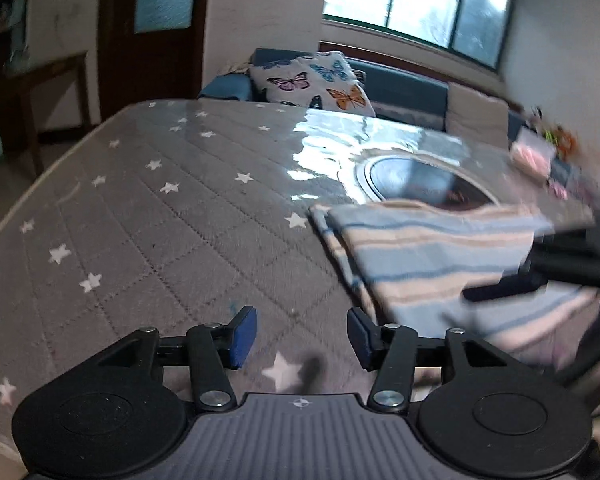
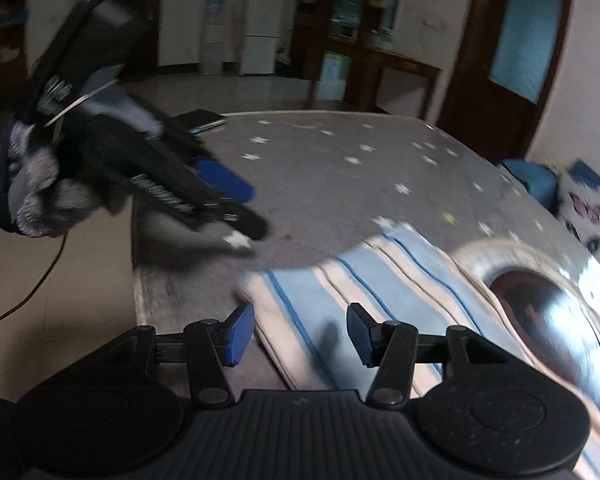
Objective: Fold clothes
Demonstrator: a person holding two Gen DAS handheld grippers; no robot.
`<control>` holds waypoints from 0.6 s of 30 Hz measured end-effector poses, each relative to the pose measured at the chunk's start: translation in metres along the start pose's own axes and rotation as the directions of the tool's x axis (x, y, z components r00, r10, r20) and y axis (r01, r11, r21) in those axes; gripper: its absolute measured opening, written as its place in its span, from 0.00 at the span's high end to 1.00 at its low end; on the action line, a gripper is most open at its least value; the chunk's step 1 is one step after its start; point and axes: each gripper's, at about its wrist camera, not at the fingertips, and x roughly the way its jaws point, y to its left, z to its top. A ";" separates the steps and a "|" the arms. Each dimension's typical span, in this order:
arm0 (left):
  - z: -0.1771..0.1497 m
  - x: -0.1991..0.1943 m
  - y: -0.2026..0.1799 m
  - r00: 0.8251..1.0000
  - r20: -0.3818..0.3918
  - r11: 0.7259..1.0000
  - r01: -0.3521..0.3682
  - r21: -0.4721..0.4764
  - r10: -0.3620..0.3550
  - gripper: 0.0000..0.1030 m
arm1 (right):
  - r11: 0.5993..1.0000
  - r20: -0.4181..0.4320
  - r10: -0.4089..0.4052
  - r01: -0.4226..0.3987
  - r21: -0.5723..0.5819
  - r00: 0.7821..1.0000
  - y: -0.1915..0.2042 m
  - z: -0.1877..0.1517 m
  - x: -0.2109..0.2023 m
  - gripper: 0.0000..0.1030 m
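Ahead and left of my left gripper [image 1: 302, 338] the star-patterned tabletop [image 1: 148, 216] lies bare. To its right, the folded striped cloth [image 1: 428, 264] and the right gripper [image 1: 540, 272] block passage.

The cloth [image 1: 440, 256] is striped pale blue and cream with thin dark-blue lines, the counter [image 1: 160, 208] grey with white stars, the tongs' pads [image 1: 242, 336] blue.

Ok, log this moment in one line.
left tool open | right tool open | folded blue-and-cream striped cloth lying on grey star-patterned table, ungripped
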 end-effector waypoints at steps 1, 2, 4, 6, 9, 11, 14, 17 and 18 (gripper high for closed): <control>0.003 0.003 0.003 1.000 -0.005 1.000 0.010 -0.028 -0.010 0.47 | 1.000 -0.001 0.000 0.000 -0.018 1.000 0.005 0.002 0.004 0.50; 0.005 0.006 0.005 1.000 -0.011 0.998 0.021 -0.057 -0.022 0.45 | 0.999 -0.002 -0.004 0.004 -0.038 1.000 0.009 0.003 0.008 0.52; 0.010 0.011 0.008 0.999 -0.023 0.993 0.042 -0.108 -0.044 0.43 | 0.997 -0.010 -0.013 0.012 -0.075 1.000 0.017 0.004 0.015 0.52; 0.014 0.017 0.011 0.997 -0.034 0.984 0.066 -0.163 -0.073 0.42 | 0.995 -0.023 -0.012 0.010 -0.095 1.000 0.024 0.004 0.020 0.53; 0.019 0.023 0.012 0.993 -0.040 0.967 0.102 -0.233 -0.114 0.40 | 0.994 -0.030 -0.027 0.024 -0.109 0.999 0.028 0.002 0.024 0.67; 0.022 0.026 0.011 0.990 -0.044 0.956 0.117 -0.270 -0.134 0.38 | 0.996 -0.026 -0.033 0.030 -0.089 0.999 0.026 0.003 0.024 0.81; 0.025 0.033 0.009 0.986 -0.062 0.937 0.129 -0.325 -0.157 0.37 | 1.000 -0.013 -0.010 0.010 -0.026 1.000 0.015 0.004 0.019 0.91; 0.026 0.040 0.008 0.982 -0.074 0.911 0.133 -0.391 -0.175 0.37 | 0.999 0.012 0.013 -0.013 0.039 1.000 0.003 0.006 0.010 0.93; 0.027 0.042 0.008 0.981 -0.077 0.902 0.132 -0.410 -0.178 0.36 | 0.998 0.022 0.019 -0.021 0.062 1.000 -0.001 0.006 0.007 0.93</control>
